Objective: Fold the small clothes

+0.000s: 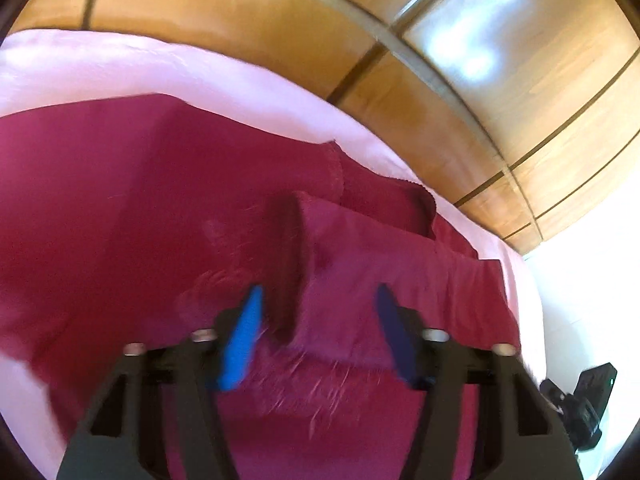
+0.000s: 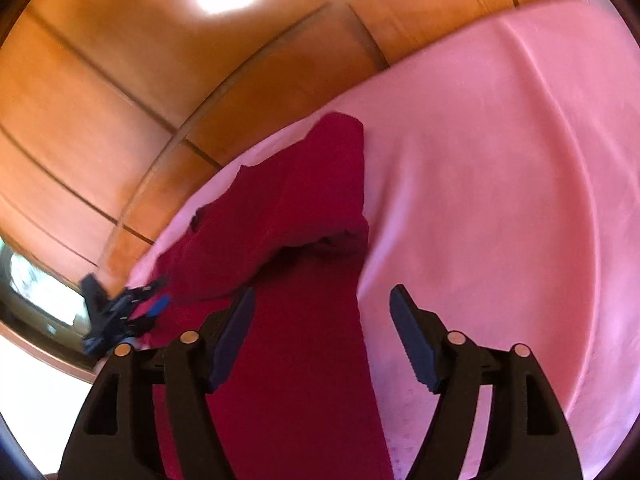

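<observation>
Behind everything, wooden wardrobe panels (image 1: 248,12) in orange-brown, split by dark seams, glare patches on the gloss.

Below that, a bed under a pale pink sheet (image 2: 500,184), smooth with a few long creases, filling the right side of the right wrist view and showing as a band along the far edge in the left wrist view.

On the sheet, a dark red garment (image 1: 132,200), spread wide across the left wrist view, a folded flap raised as a ridge near the middle, a ribbed neckline edge further back. Same cloth in the right wrist view as a long strip running away from the camera, its right edge meeting bare sheet, a dark pocket where one layer lifts.

Left hand-held gripper (image 1: 320,300) spread wide, over the raised ridge of the fold, blue pad on one finger, nothing pinched between them. Blurred; contact with the cloth impossible to tell.

Right hand-held gripper (image 2: 322,300) likewise wide apart and holding nothing, straddling the garment's right edge, one finger over red cloth, the other over pink sheet.
</observation>
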A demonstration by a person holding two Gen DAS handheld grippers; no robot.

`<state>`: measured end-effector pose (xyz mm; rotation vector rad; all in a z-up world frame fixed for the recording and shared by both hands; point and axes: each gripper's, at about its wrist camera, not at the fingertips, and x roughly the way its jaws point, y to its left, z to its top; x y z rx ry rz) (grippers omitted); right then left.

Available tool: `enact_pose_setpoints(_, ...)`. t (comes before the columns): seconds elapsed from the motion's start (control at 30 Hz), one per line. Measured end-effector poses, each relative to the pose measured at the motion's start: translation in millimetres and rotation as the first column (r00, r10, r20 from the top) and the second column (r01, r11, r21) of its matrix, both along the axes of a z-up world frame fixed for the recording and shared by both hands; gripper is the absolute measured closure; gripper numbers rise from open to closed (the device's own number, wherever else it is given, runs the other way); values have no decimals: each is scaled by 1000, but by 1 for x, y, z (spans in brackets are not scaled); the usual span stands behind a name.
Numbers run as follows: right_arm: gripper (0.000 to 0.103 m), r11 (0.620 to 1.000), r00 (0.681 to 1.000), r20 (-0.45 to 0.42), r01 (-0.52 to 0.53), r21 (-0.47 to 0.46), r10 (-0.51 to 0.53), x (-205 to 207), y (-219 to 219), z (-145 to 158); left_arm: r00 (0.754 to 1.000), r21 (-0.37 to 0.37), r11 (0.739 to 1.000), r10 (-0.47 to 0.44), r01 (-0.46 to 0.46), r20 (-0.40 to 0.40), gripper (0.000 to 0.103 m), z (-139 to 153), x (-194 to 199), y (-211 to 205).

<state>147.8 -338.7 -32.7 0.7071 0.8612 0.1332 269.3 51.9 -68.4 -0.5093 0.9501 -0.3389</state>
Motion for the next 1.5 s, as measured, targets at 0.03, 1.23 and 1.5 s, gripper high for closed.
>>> enact_pose_setpoints(0.03, 22, 1000, 1000, 7, -2, 27, 2, 1, -2, -3, 1000, 26, 1000, -16, 16, 0, 99, 1, 6, -7)
enact_pose_setpoints(1.23, 2, 779, 988, -84, -155, -607, 130, 105, 116, -34, 991, 289, 949, 108, -127, 81, 65, 0, -14, 45)
enact_pose_setpoints(1.5, 2, 762, 989, -76, -148, -630, 129, 102, 119, -33, 957, 31, 957, 286, -288, 49, 53, 10, -95, 126)
